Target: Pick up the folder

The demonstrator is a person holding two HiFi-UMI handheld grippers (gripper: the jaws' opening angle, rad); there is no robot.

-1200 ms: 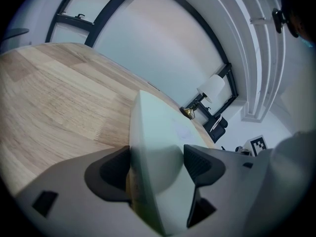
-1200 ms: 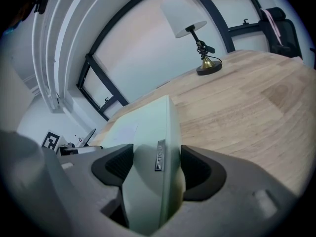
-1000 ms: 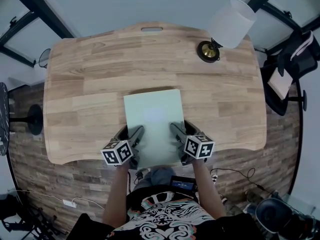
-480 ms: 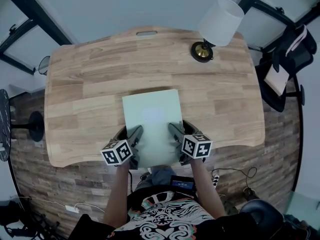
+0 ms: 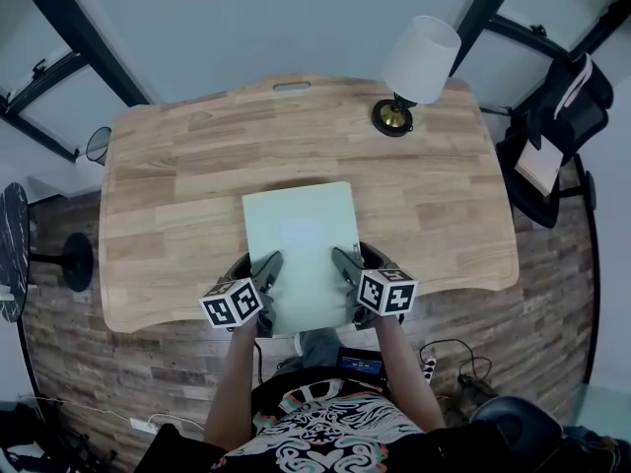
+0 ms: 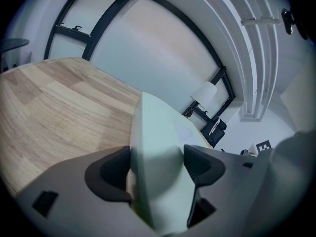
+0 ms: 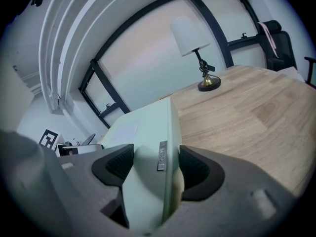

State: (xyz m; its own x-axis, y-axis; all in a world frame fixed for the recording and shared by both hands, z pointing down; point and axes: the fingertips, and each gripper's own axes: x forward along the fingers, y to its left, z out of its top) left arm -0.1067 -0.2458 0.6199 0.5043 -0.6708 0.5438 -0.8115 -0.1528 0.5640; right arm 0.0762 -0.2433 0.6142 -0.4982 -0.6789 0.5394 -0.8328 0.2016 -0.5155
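Folder point(image 5: 299, 249), pale green, gripped at both near corners. Left gripper point(image 5: 264, 276) is closed on its left edge and right gripper point(image 5: 347, 272) on its right edge, jaws pressed against both faces. Sheet reaches ahead of both grippers over the wooden table point(image 5: 168, 185). Lamp point(image 5: 414, 62) stands well ahead, on the right gripper's side.
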